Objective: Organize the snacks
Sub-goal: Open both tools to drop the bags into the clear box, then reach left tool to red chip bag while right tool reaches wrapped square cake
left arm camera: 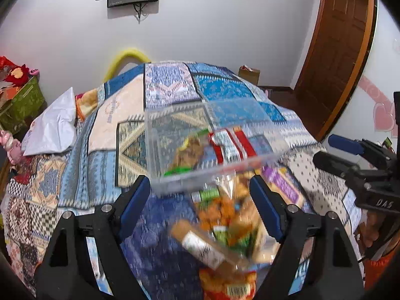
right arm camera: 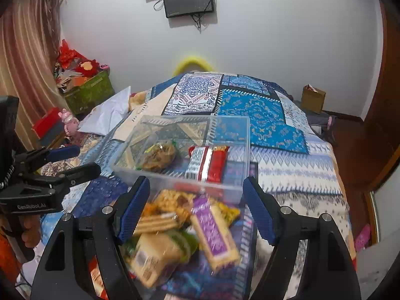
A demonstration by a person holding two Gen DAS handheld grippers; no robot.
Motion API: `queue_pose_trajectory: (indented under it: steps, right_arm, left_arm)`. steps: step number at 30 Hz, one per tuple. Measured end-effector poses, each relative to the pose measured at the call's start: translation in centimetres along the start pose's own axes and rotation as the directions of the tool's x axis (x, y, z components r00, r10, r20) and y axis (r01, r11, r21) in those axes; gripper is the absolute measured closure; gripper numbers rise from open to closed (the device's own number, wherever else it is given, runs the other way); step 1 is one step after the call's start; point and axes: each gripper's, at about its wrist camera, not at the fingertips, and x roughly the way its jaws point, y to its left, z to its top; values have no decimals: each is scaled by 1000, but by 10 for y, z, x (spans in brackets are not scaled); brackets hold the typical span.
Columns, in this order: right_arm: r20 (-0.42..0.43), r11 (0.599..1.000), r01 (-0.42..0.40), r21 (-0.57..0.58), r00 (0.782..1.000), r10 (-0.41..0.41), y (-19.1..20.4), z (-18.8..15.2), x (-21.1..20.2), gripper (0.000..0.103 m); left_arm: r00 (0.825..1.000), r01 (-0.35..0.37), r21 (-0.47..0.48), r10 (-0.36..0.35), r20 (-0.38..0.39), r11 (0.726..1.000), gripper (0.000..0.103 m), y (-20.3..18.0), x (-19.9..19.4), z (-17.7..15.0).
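A clear plastic box [left arm camera: 185,178] stands on the bed and holds a brown-and-green packet [left arm camera: 190,153] and a red-and-white packet [left arm camera: 231,145]. In the right wrist view the same box [right arm camera: 155,177] shows a brown cookie packet [right arm camera: 158,156] and the red-and-white packet [right arm camera: 207,162]. A blurred pile of loose snacks [left arm camera: 225,220] lies in front of it, among them a purple bar [right arm camera: 215,232] and a tan packet [right arm camera: 155,255]. My left gripper [left arm camera: 200,195] hovers open above the pile, holding nothing. My right gripper [right arm camera: 196,200] is open too, over the same pile.
The bed has a patchwork blue quilt [right arm camera: 262,115] and a white pillow [left arm camera: 55,125] at the left. Each gripper shows in the other's view: right gripper [left arm camera: 325,150], left gripper [right arm camera: 77,161]. A green bin [right arm camera: 87,95], a cardboard box [right arm camera: 312,98] and a wooden door [left arm camera: 337,50] stand around the bed.
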Motion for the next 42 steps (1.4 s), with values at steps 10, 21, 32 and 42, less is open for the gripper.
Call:
queue_pose_trajectory:
  steps: [10, 21, 32, 42]
  right_arm:
    - [-43, 1000, -7, 21, 999, 8, 8, -44, -10, 29]
    - [-133, 999, -12, 51, 991, 19, 13, -81, 7, 29]
    - [-198, 998, -23, 55, 980, 33, 27, -95, 34, 29]
    - [-235, 999, -27, 35, 971, 34, 42, -101, 58, 29]
  left_arm:
    - [989, 47, -49, -53, -139, 998, 21, -10, 9, -71]
    - [944, 99, -102, -126, -305, 990, 21, -13, 35, -134]
    - [955, 78, -19, -80, -285, 997, 21, -34, 38, -152]
    - [966, 68, -48, -78, -245, 997, 37, -18, 26, -154]
